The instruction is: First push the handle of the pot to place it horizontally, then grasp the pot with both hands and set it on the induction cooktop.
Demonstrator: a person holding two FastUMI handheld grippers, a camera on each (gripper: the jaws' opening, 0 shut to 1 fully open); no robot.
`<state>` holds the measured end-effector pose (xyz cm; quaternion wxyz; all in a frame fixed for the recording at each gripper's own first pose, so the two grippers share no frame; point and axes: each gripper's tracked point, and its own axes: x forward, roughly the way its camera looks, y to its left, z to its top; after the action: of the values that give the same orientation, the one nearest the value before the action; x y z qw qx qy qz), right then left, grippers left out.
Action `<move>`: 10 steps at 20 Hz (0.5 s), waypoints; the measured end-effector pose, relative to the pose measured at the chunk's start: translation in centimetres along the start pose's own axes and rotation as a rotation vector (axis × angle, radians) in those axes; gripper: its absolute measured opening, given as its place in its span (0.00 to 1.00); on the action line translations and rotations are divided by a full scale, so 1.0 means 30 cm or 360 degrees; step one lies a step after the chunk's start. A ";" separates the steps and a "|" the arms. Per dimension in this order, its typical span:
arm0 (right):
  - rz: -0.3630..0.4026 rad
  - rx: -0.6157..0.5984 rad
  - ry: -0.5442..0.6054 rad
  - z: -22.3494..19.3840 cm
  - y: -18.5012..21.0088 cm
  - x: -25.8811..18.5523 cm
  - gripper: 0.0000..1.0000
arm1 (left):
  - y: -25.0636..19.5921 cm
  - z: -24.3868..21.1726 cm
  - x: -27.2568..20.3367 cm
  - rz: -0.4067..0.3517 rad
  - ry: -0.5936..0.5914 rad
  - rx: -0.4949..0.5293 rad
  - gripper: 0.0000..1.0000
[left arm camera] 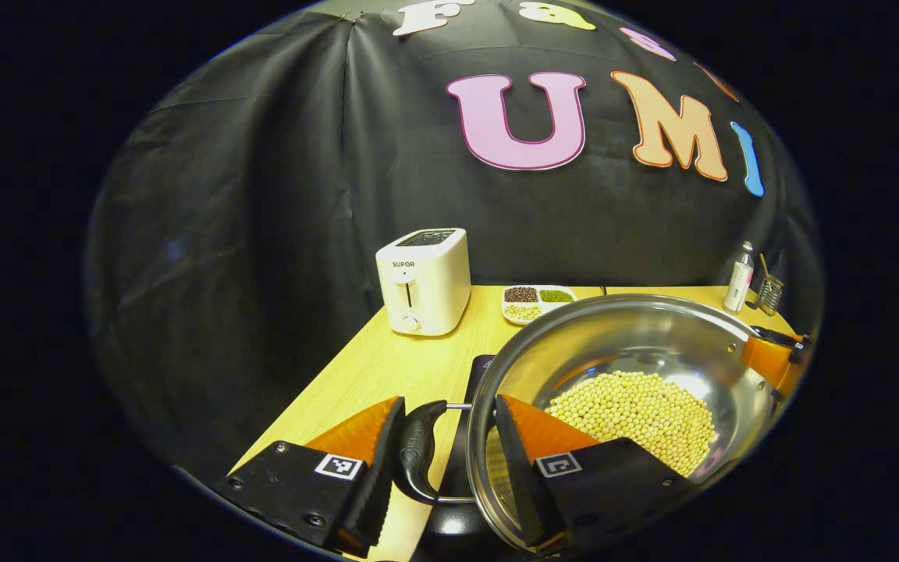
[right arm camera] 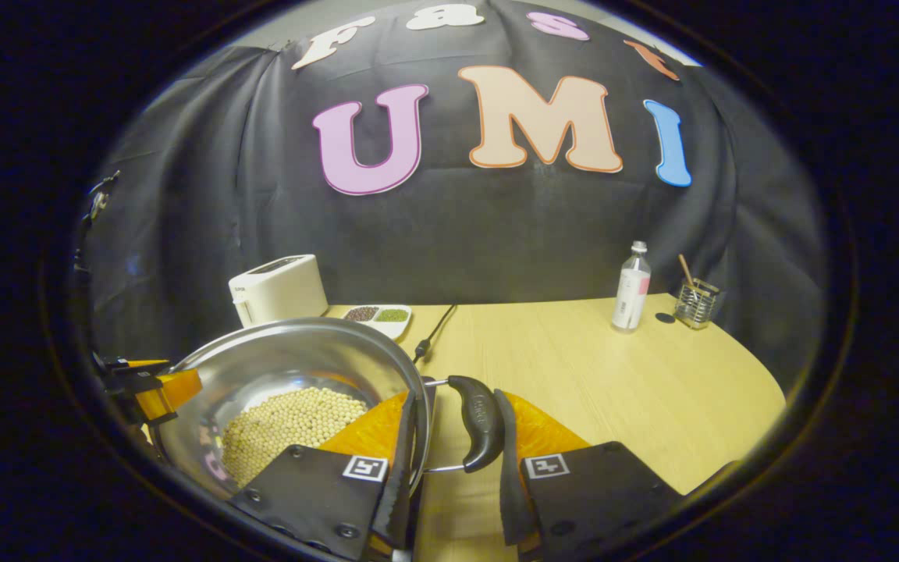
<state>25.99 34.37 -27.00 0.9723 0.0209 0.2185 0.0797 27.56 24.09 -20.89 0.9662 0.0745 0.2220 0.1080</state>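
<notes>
A steel pot [left arm camera: 637,336] holding yellow soybeans [left arm camera: 637,417] hangs between my two grippers, its loop handles turned out sideways. My left gripper [left arm camera: 449,400] is shut on the black left handle [left arm camera: 418,457] and the rim, with one finger inside the pot wall. My right gripper [right arm camera: 456,394] is shut the same way on the right handle [right arm camera: 477,425] of the pot [right arm camera: 293,351]. Each view catches the other gripper across the pot [left arm camera: 769,355] [right arm camera: 145,386]. A dark slab, the induction cooktop [left arm camera: 482,367], shows just under the pot's left edge; whether the pot touches it I cannot tell.
On the wooden table [right arm camera: 613,382], a white toaster [left arm camera: 424,281] stands at the back left, with a divided dish of beans [left arm camera: 539,303] beside it. A black cable [right arm camera: 434,328] runs toward the pot. A bottle [right arm camera: 631,287] and a wire holder [right arm camera: 695,302] stand at the back right.
</notes>
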 end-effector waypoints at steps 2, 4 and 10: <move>-0.0033 -0.0003 -0.0010 -0.013 0.019 -0.002 0.49 | 0.010 -0.011 0.032 -0.0029 0.0005 -0.0008 0.66; -0.0048 0.0022 -0.0020 -0.015 0.040 0.009 0.49 | 0.027 0.008 0.055 -0.0045 -0.0034 0.0019 0.67; -0.0060 0.0092 0.0018 -0.050 0.059 0.048 0.43 | 0.049 0.013 0.086 -0.0063 -0.0072 0.0076 0.69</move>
<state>26.36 36.35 -28.82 0.9714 0.0443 0.2265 0.0552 29.75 26.09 -21.33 0.9708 0.0955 0.2042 0.0818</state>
